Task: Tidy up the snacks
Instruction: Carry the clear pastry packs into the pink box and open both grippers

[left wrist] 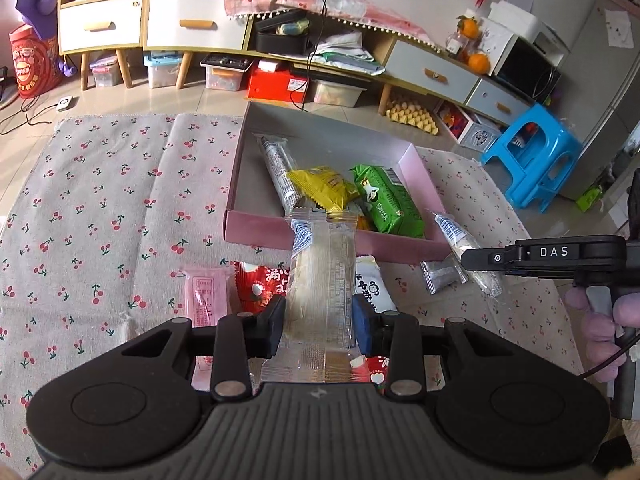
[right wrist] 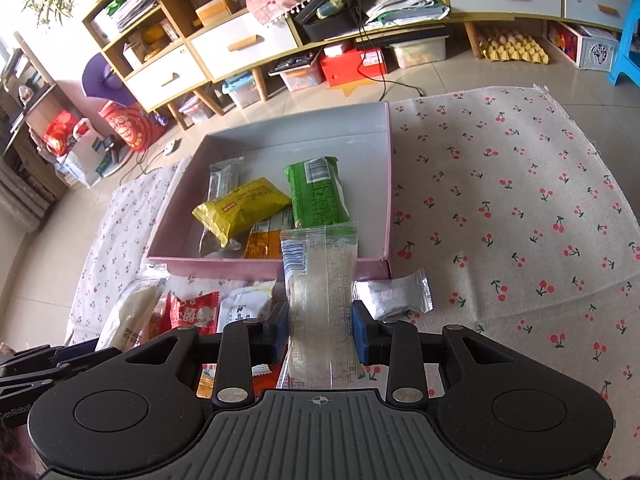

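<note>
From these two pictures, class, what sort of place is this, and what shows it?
Most likely a home living room: low cabinets with drawers, a refrigerator beside a microwave, and a cherry-print cloth spread on the tiled floor.

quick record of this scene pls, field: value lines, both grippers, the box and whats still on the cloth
left gripper: shut on a clear wafer pack
right gripper: shut on a second clear wafer pack
box: pink, open, on the cherry-print cloth
in box: green pack, yellow pack, silver stick pack, orange pack
on cloth, in front of box: silver pouch, red pack, white pack, pink pack
</note>
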Available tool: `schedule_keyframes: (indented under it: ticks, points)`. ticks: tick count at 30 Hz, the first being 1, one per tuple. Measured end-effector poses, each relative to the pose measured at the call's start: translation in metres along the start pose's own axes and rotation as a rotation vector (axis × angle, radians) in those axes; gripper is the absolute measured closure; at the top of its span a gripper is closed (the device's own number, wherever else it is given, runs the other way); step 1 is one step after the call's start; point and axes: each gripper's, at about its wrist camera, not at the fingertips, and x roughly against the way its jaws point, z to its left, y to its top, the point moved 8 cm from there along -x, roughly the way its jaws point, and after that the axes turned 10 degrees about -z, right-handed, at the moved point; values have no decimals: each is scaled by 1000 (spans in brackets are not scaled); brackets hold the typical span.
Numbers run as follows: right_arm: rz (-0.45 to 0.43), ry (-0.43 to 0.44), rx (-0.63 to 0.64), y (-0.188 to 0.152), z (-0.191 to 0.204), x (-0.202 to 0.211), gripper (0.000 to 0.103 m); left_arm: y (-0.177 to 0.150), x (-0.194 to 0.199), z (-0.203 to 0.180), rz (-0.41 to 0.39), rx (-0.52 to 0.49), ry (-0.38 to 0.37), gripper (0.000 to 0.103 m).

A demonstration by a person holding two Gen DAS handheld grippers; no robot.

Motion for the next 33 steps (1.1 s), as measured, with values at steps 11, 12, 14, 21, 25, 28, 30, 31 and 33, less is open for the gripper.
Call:
schedule_keyframes:
  ticks: [11, 12, 14, 21, 25, 28, 30, 31, 33]
  points:
    - [-80, -1, -121, 39, -15, -25, 72, 36, -36, -5, -87, 78, 5, 70]
    - [-89, 1, -125, 42, -15, -27, 72, 38, -40, -5, -93, 83, 7, 70]
    - [-113, 6, -139, 49, -17, -34, 72, 43, -49, -5, -109, 107, 8, 70]
    - [-171, 27, -218, 61, -26, -62, 72, 55, -79, -10, -184, 139, -3, 70]
    - [-185, 32, -257, 62, -32, -74, 72, 54, -91, -8, -188, 131, 20, 70]
    - [-193, 26, -251, 62, -36, -79, 72, 55, -92, -7, -195, 122, 32, 70]
    - [-190, 15, -245, 60, -39, -81, 71, 57, -92, -10, -204, 103, 32, 70]
    - [-190, 15, -242, 60, -39, -82, 71, 58, -94, -12, -209, 89, 34, 70]
    - [-190, 13, -231, 58, -39, -82, 71, 59, -95, -13, -215, 72, 43, 70]
